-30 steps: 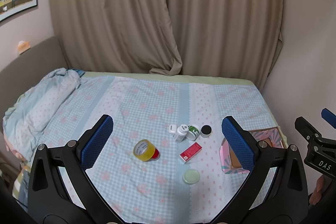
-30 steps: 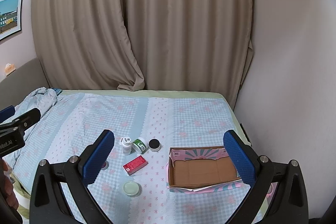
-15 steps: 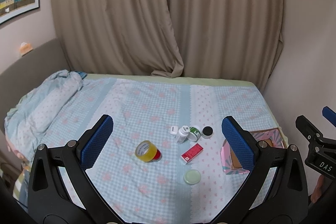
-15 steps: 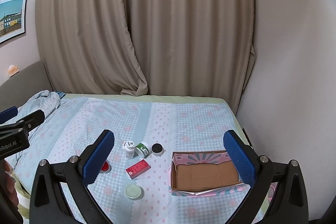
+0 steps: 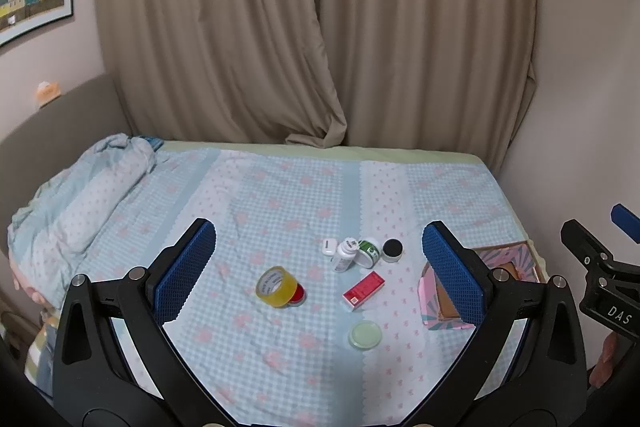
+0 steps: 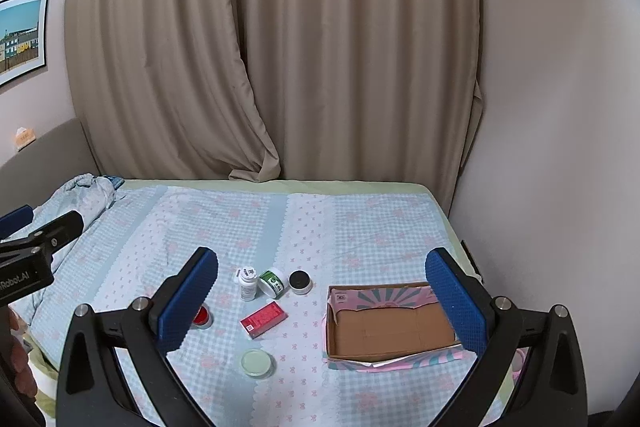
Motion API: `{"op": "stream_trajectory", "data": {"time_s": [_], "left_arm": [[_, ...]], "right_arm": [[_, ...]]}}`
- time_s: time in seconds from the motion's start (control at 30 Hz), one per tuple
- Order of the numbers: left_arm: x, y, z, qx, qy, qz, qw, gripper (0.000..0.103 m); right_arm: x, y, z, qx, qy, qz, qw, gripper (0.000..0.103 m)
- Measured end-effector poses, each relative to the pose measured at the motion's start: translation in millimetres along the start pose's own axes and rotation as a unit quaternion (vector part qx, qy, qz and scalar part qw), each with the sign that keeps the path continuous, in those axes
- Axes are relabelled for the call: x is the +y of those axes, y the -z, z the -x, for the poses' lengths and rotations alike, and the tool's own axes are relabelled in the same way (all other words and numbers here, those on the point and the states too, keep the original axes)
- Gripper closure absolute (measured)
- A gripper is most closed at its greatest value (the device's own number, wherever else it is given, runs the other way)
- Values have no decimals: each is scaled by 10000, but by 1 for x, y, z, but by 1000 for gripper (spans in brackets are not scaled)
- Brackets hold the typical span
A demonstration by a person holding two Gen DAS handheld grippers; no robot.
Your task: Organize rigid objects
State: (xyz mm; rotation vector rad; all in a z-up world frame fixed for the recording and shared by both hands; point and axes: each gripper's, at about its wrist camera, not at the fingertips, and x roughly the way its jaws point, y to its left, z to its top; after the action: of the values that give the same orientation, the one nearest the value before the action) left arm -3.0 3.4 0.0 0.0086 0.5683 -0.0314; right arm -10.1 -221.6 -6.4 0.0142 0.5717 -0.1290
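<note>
Small items lie on the bed: a yellow tape roll against a red lid, a white bottle, a green-labelled jar, a black-topped jar, a small white case, a red box and a pale green lid. An empty open cardboard box sits to their right. My left gripper and right gripper are both open and empty, held above the near side of the bed. In the right wrist view the bottle, red box and green lid show too.
The bed has a checked blue cover, with a bunched quilt at the left. Curtains hang behind, a wall stands close on the right.
Both grippers have drawn back and up a little, so the bed and items sit slightly lower and smaller in view. Nothing on the bed has moved.
</note>
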Motion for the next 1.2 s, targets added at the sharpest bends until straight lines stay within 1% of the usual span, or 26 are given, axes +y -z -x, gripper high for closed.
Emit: {"op": "stream_trajectory", "data": {"time_s": [0.43, 0.73, 0.93, 1.03, 1.07, 1.2], "left_arm": [[0, -1, 3, 32, 37, 15, 10000, 1], [0, 0, -4, 222, -24, 91, 9997, 1], [3, 6, -20, 520, -201, 163, 9983, 1], [16, 15, -41, 775, -265, 344, 9960, 1], [24, 20, -52, 913, -265, 442, 9945, 1], [55, 38, -94, 1323, -287, 639, 9887, 1]], "right_arm": [[-2, 1, 2, -3, -81, -46, 10000, 0], [1, -1, -1, 77, -189, 40, 9998, 0], [1, -1, -18, 292, -442, 57, 9986, 0], [7, 2, -38, 447, -578, 142, 9972, 0], [10, 4, -46, 494, -598, 170, 9968, 0], [28, 10, -82, 737, -588, 192, 9954, 0]]}}
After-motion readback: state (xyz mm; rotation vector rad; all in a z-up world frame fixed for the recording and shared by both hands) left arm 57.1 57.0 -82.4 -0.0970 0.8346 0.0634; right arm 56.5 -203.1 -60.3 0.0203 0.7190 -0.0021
